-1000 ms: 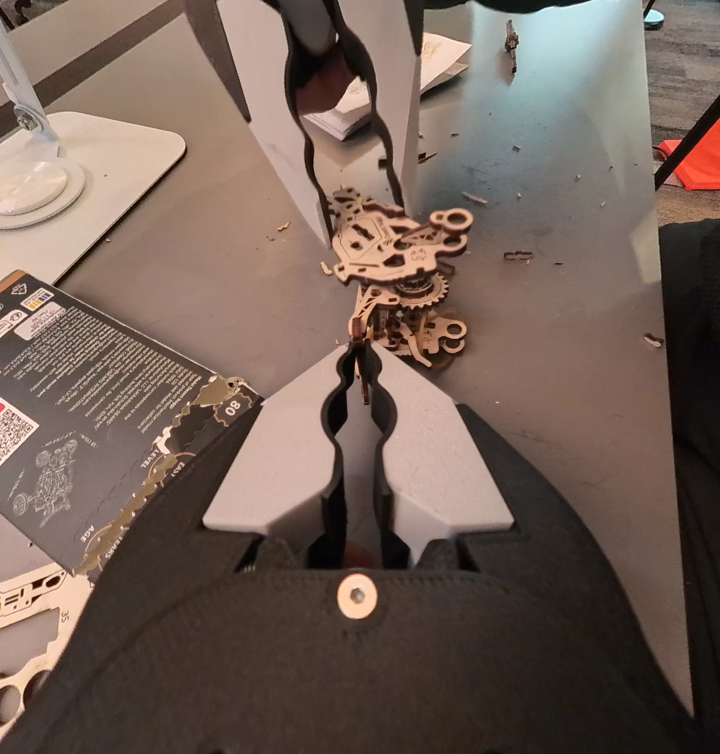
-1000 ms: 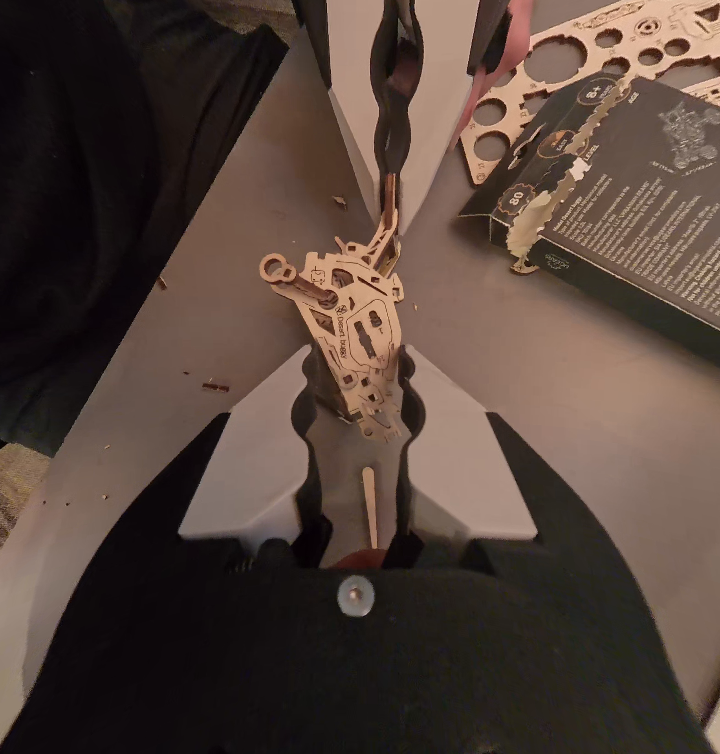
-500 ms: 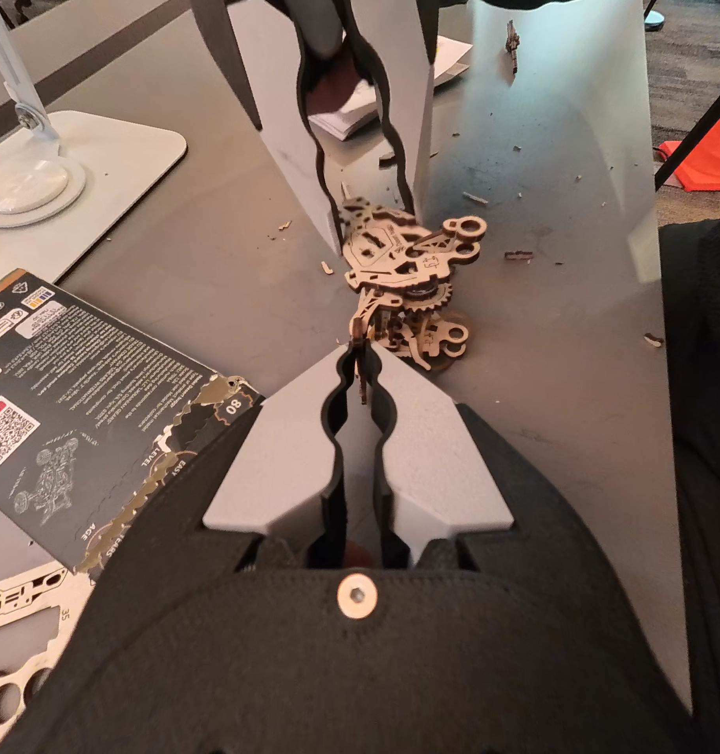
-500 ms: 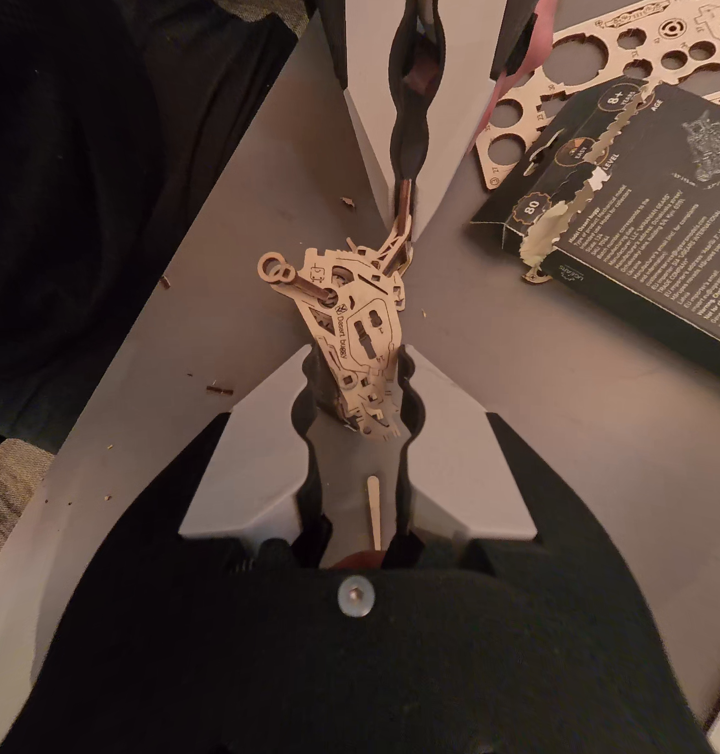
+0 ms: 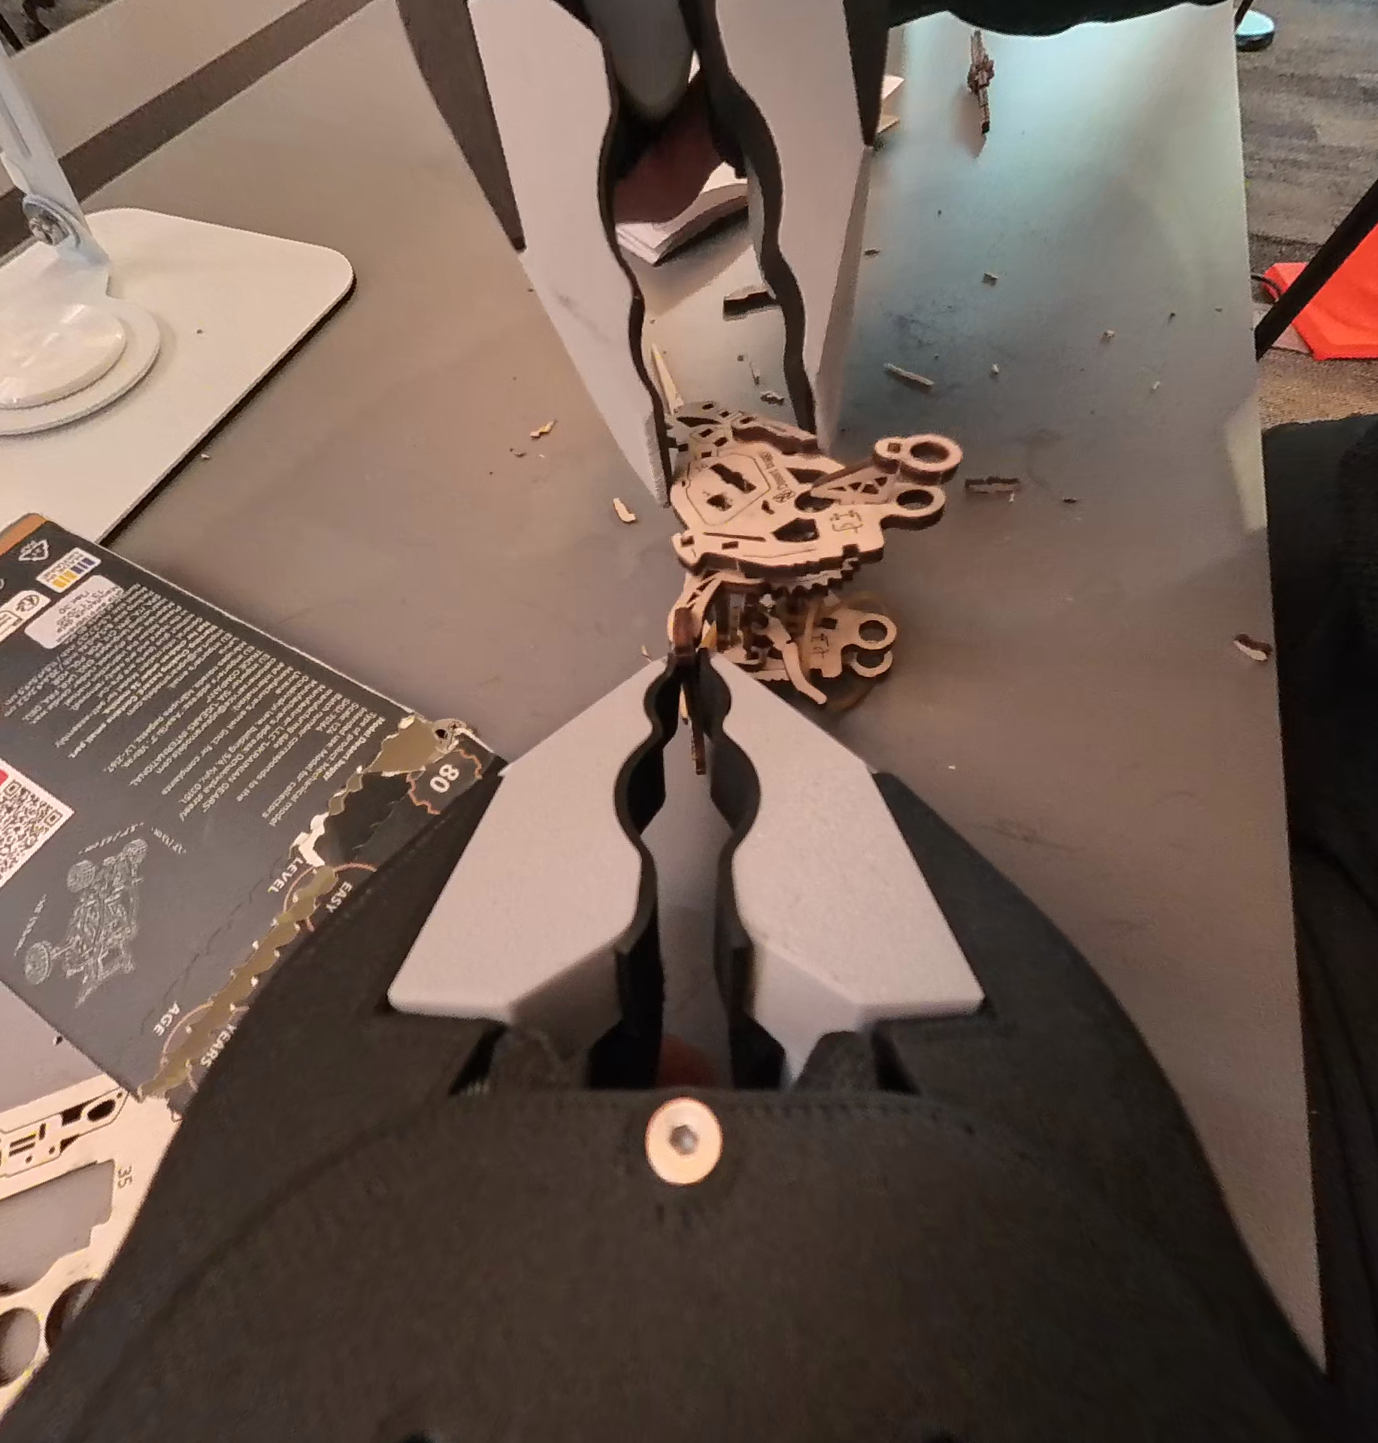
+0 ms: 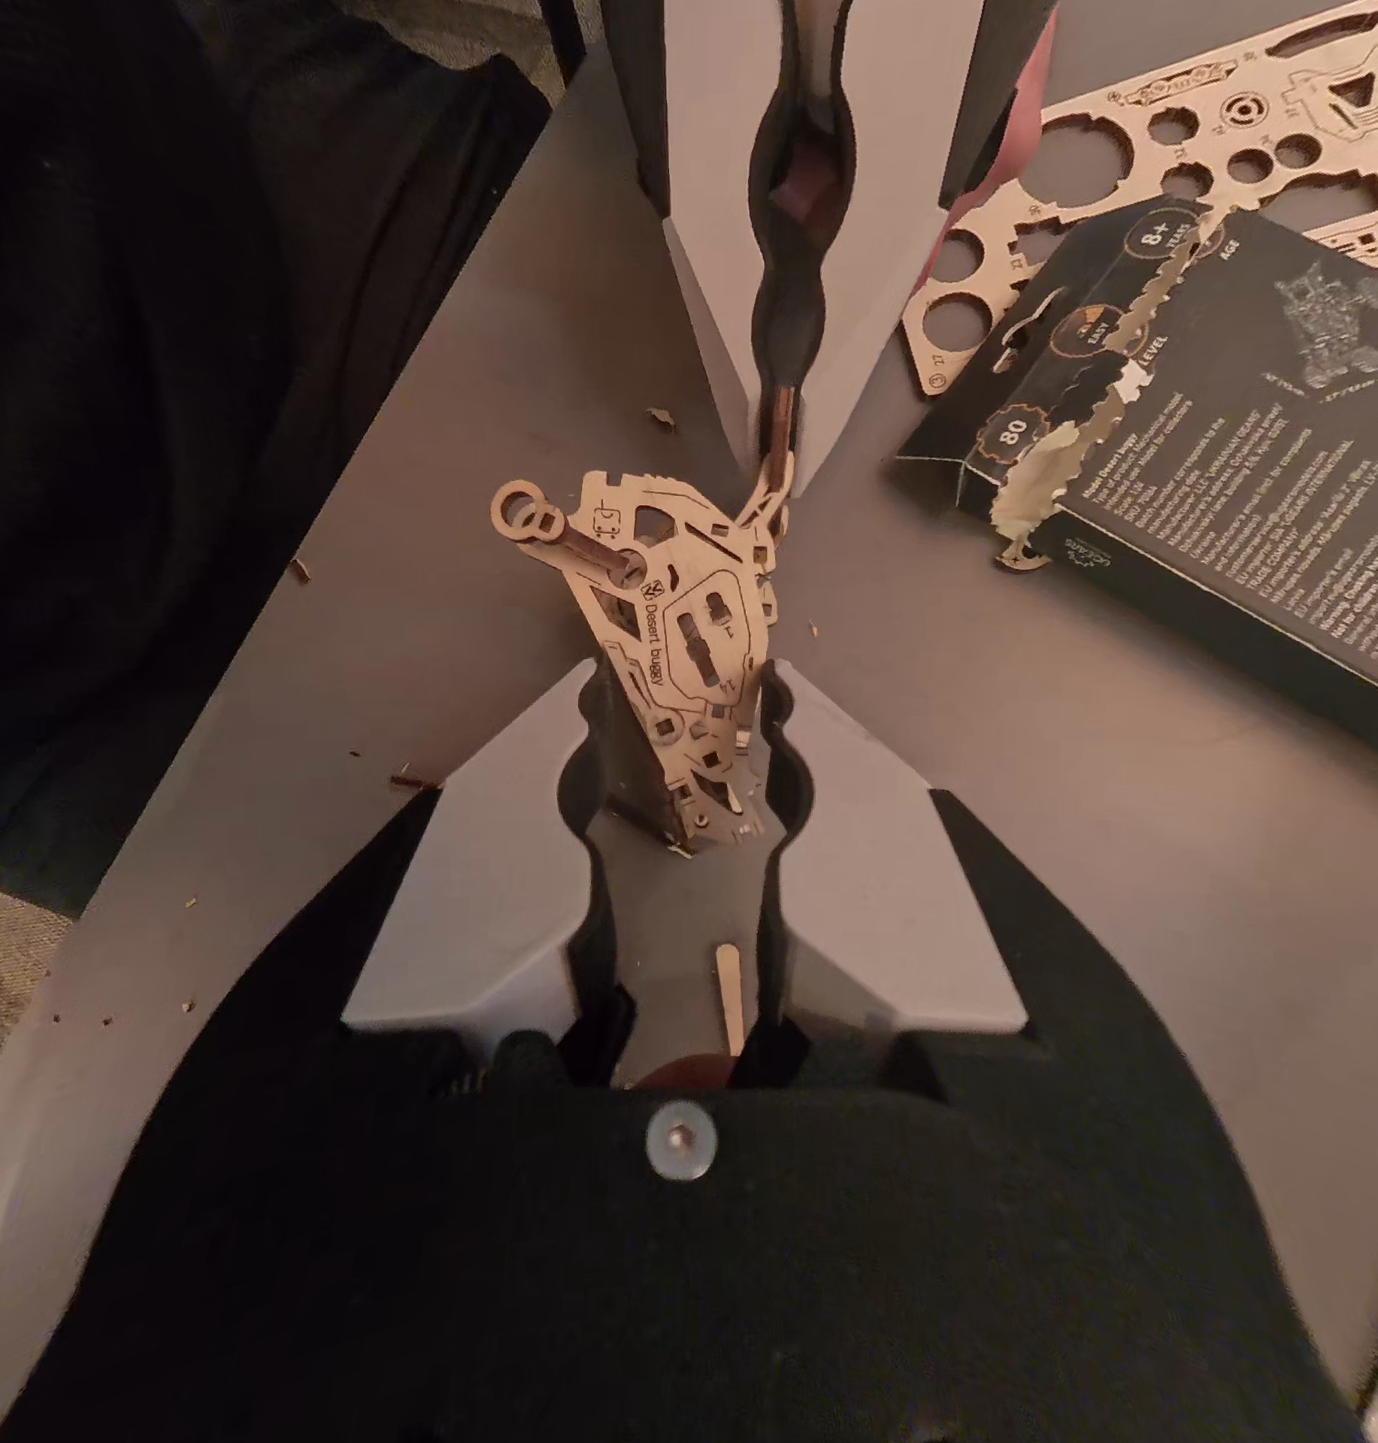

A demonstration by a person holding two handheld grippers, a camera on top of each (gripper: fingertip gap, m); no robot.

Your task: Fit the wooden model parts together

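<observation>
In the left wrist view, the left tongs [image 5: 689, 679] at frame centre pinch a thin strut of the model [image 5: 787, 546], which sits just above the desk [image 5: 1021, 781]. Beyond it, the right tongs [image 5: 736, 437] grip the model's far end. A box [image 5: 162, 781] lies at left.

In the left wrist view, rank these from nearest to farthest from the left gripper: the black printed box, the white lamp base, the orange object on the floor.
From the left gripper:
1. Black printed box, just left of the fingers.
2. White lamp base, far left on the grey table.
3. Orange object, far right on the floor, beyond the table edge.
</observation>
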